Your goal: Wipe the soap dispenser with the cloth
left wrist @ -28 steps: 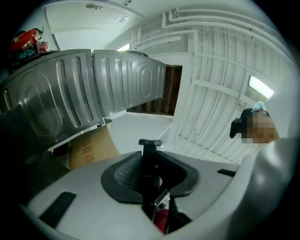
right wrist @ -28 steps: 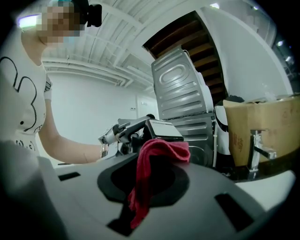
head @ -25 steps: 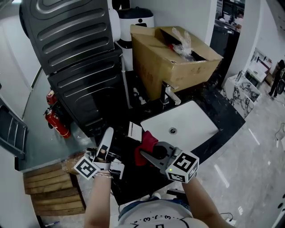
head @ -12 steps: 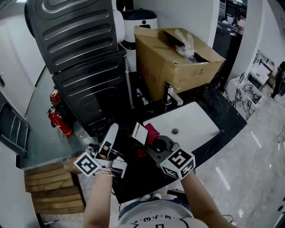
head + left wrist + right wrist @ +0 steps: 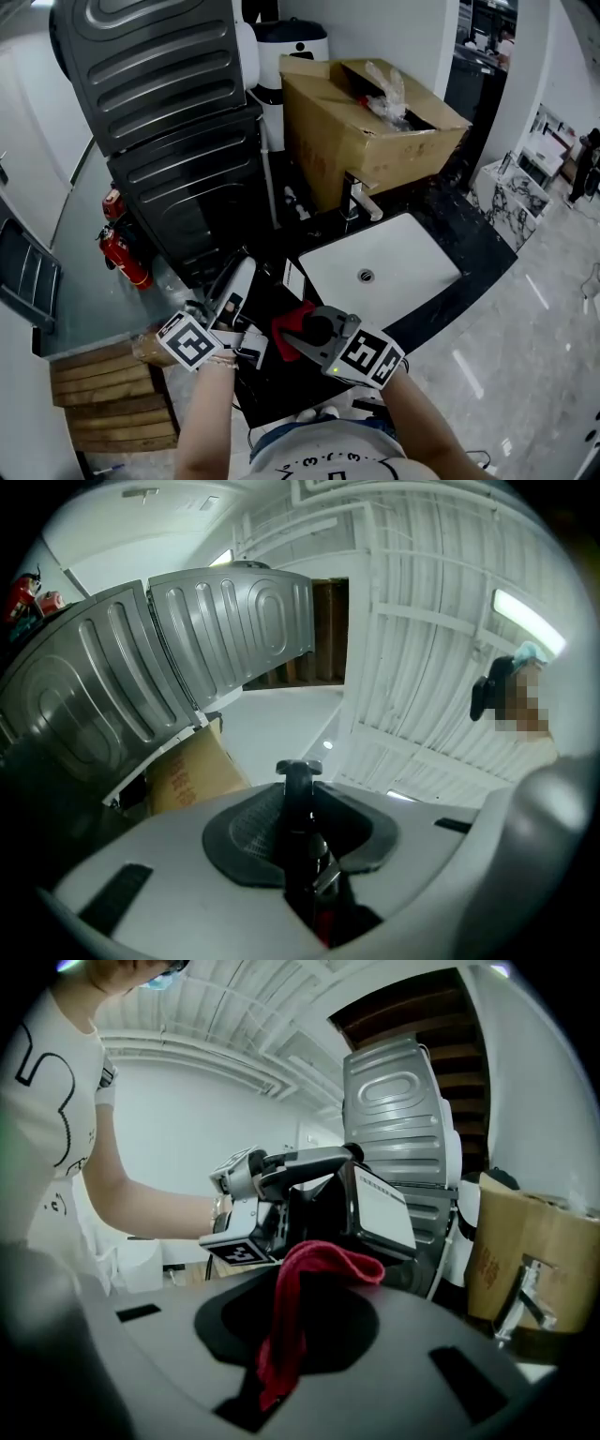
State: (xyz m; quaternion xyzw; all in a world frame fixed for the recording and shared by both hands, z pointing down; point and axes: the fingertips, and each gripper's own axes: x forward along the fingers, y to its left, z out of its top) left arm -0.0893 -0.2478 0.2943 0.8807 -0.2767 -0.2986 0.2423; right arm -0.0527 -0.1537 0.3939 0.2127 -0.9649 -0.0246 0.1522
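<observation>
My right tool (image 5: 294, 337) is clamped on the red cloth (image 5: 292, 322), jaws nearly together. My left tool (image 5: 240, 277) grips the soap dispenser (image 5: 382, 1206) by its slim pump neck, held above the desk (image 5: 441, 234). Risk: wiping pressure could twist the dispenser out of that narrow grip.

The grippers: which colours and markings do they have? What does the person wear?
The left gripper is white, the right gripper grey; each carries a cube with black-and-white square markers. The person wears a white T-shirt with black print and a bracelet.
</observation>
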